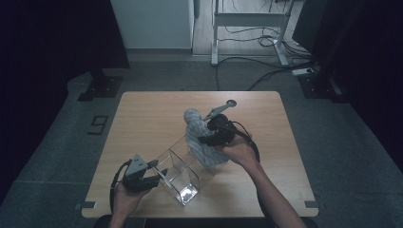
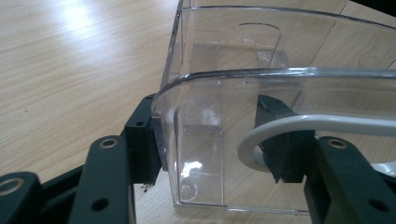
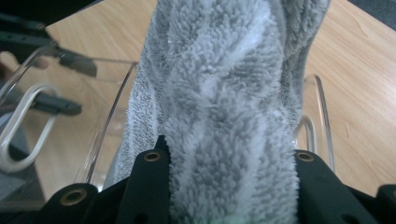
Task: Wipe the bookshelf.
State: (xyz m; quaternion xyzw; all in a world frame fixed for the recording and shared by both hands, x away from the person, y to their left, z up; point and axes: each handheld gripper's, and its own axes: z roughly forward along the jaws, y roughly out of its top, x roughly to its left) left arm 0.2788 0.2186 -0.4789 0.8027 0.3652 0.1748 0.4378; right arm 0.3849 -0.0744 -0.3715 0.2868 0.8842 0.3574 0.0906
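Nearest the person, the left gripper clamps one wall of a clear plastic box, one pad outside and one inside. The box stands on the wooden table near its front edge, and nothing lies in it. Just behind it, the right gripper pinches a grey striped towel, bunched and lifted beside the box. The towel covers the right gripper's pads, and its lower end is hard to make out.

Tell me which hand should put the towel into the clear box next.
Right. The right gripper is already shut on the grey towel, lifted just beside the clear box. The left gripper is clamped on the box's wall, steadying it, so it is likely best kept there.
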